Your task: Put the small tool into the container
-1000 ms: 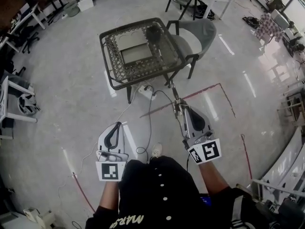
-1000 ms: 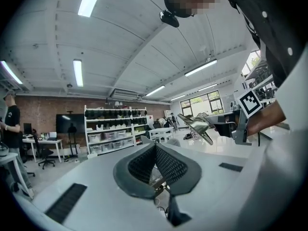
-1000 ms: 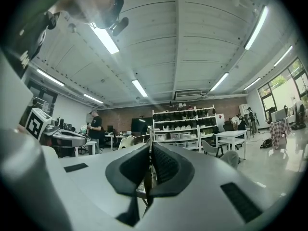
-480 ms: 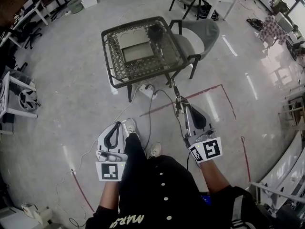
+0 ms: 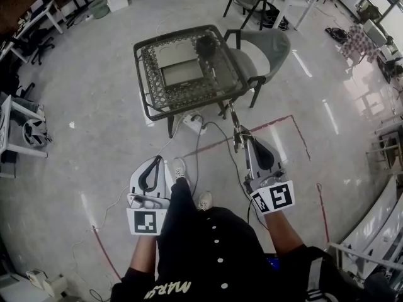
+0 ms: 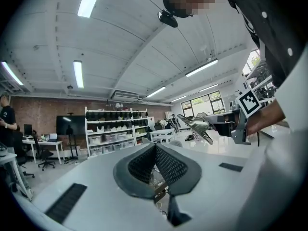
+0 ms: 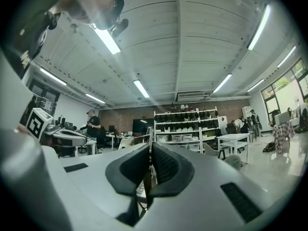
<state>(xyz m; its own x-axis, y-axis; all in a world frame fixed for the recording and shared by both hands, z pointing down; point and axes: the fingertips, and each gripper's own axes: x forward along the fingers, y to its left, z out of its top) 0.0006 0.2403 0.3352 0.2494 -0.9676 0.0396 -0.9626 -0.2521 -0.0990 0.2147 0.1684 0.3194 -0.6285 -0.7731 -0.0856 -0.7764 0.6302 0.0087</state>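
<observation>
My right gripper (image 5: 242, 145) is shut on the small tool (image 5: 233, 119), a thin metal rod that sticks out forward past the fingertips. In the right gripper view the tool (image 7: 150, 141) shows edge-on between the closed black pads. My left gripper (image 5: 153, 163) is shut with nothing in it; its pads (image 6: 155, 148) meet at the tip. Both are held low in front of my body, well short of the table. A dark container (image 5: 204, 43) stands on the far right part of the wicker table (image 5: 146, 102).
A grey chair (image 5: 264, 43) stands right of the table. A white power box (image 5: 194, 122) and cables (image 5: 197, 162) lie on the floor between me and the table. Red tape (image 5: 277, 117) marks the floor. Desks and shelves line the room's edges.
The person has stepped forward; a foot has swung ahead over the cables. Both grippers keep their pose and the right one still holds the tool.
</observation>
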